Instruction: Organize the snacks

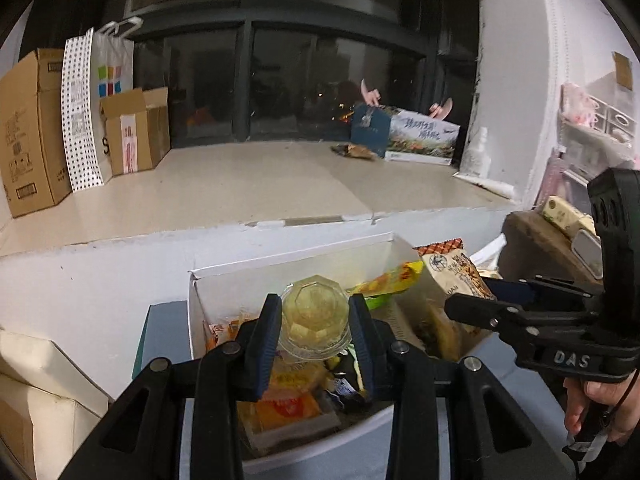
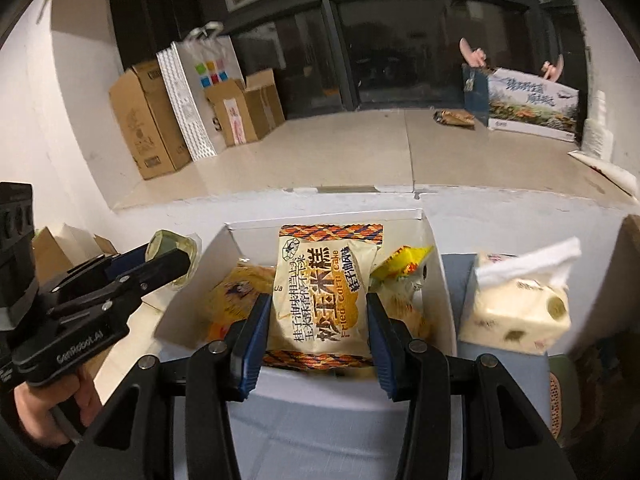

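Left gripper (image 1: 316, 324): fingers clamped on clear jelly cup (image 1: 314, 316), held above white box (image 1: 288, 270).
Right gripper (image 2: 316, 322): fingers closed on corn cake packet (image 2: 324, 292), over white box's near edge.
White box: holds assorted snack packets.
Tissue pack (image 2: 520, 304): just right of white box.
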{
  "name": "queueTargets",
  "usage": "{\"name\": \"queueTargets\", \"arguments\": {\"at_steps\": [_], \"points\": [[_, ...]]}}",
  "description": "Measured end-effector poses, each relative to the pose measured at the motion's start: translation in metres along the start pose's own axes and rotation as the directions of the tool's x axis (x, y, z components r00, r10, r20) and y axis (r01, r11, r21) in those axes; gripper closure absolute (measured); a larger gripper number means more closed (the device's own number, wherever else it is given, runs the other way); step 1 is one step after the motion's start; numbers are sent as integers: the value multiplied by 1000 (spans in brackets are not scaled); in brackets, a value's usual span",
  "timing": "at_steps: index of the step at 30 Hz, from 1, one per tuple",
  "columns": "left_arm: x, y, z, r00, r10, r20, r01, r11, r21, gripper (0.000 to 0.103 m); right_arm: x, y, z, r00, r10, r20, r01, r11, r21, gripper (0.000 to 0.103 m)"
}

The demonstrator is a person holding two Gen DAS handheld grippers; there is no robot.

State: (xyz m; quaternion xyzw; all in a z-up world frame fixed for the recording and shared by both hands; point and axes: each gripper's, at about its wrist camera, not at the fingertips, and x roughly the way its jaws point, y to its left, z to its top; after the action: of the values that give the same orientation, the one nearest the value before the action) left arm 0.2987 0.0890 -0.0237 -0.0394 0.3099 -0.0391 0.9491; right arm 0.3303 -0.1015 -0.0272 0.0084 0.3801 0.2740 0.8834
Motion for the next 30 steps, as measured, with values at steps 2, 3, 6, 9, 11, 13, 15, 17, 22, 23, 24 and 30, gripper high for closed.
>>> {"name": "queueTargets", "arguments": {"at_steps": [2, 3, 6, 9, 11, 13, 15, 17, 22, 23, 24, 30], "points": [[11, 6, 2, 999, 34, -38, -35, 999, -30, 51, 13, -4, 5, 1000, -5, -23, 6, 1000, 17, 53], [14, 8, 1, 999, 27, -46, -29, 999, -42, 21, 22, -6, 8, 999, 0, -50, 1, 1000, 19, 51], [8, 14, -4, 1000, 14, -17, -15, 998, -67, 0, 33, -10, 9, 996, -47, -74, 49, 998, 26, 0], [4, 15, -10, 1000, 16, -12, -17, 999, -50, 0, 34, -13, 6, 996, -55, -64, 56, 998, 22, 0], [-5, 14, -12, 998, 64, 9, -64, 997, -41, 0, 33, -14, 3, 997, -39, -69, 41, 999, 26, 0], [-20, 12, -13, 995, 82, 50, -80, 996, -47, 0, 28, -11, 1, 997, -56, -55, 57, 998, 10, 0], [-37, 10, -15, 992, 96, 83, -92, 994, -53, 0, 22, -7, 0, 996, -75, -40, 75, 997, -13, 0], [-51, 7, -18, 990, 100, 104, -95, 994, -54, 0, 10, 3, -3, 993, -119, -9, 118, 991, -70, 0], [-83, 9, -29, 992, 66, 104, -54, 992, -116, 0, -30, 27, -13, 968, -229, 108, 244, 957, -156, 0], [-91, 9, -32, 993, 45, 112, -31, 992, -123, 0, -38, 30, -16, 966, -222, 134, 242, 957, -160, 0], [-96, 7, -34, 992, 42, 118, -27, 992, -127, 0, -46, 31, -19, 968, -201, 150, 224, 962, -156, 0], [-146, -14, -49, 987, 15, 163, 2, 995, -104, 0, -96, 40, -41, 979, -105, 174, 128, 984, -126, 0]]}}
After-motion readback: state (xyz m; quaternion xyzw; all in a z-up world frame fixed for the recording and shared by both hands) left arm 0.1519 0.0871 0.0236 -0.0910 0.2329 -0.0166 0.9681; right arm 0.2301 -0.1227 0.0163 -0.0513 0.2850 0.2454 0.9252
